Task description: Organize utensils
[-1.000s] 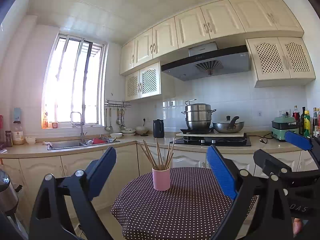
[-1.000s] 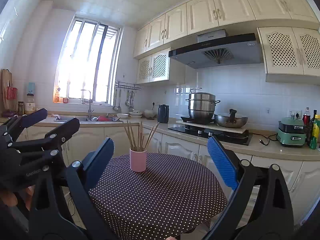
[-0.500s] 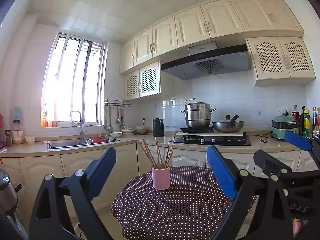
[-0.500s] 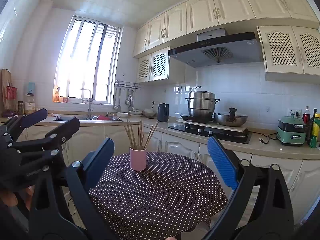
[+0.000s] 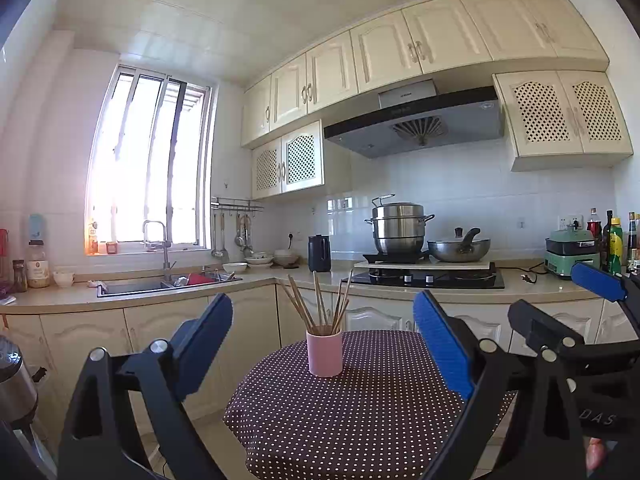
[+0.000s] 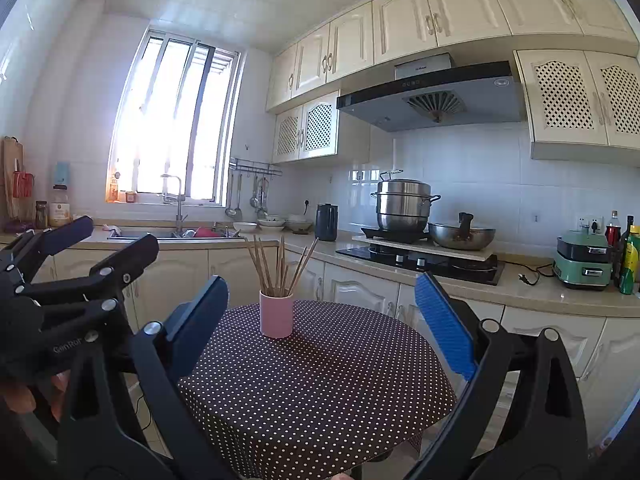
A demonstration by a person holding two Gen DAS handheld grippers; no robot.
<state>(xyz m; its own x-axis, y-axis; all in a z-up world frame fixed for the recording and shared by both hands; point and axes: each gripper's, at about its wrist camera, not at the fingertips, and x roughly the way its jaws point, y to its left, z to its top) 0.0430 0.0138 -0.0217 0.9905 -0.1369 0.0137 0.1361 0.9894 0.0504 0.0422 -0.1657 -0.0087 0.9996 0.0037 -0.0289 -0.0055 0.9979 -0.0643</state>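
1. Both tongs empty, held up short of the round table with the dark white-dotted cloth [image 5: 360, 412]. Left gripper [image 5: 324, 340] spread wide, nothing between its blue pads. Right gripper [image 6: 322, 312] likewise spread wide, pinching nothing.
2. Target: small pink cylindrical cup [image 5: 324, 353], standing upright on the cloth, straight ahead of the left tongs and framed between its fingers. From the right tongs it sits ahead and a little left of centre [image 6: 276, 314].
3. Contents: a loose bunch of thin wooden chopsticks [image 5: 318, 304], tips down in the cup, upper ends fanning outward. Long axes near vertical, outer sticks leaning left and right. Exact count unclear.
4. Neither tongs touches cup or sticks; both well apart from them. Which is nearer I cannot tell; the left lines up more squarely.
5. My judgement: next move is forward and down onto the free upper ends, pads closing across one stick's axis. Risk: tipping the light cup.
6. Rest of the cloth bare.
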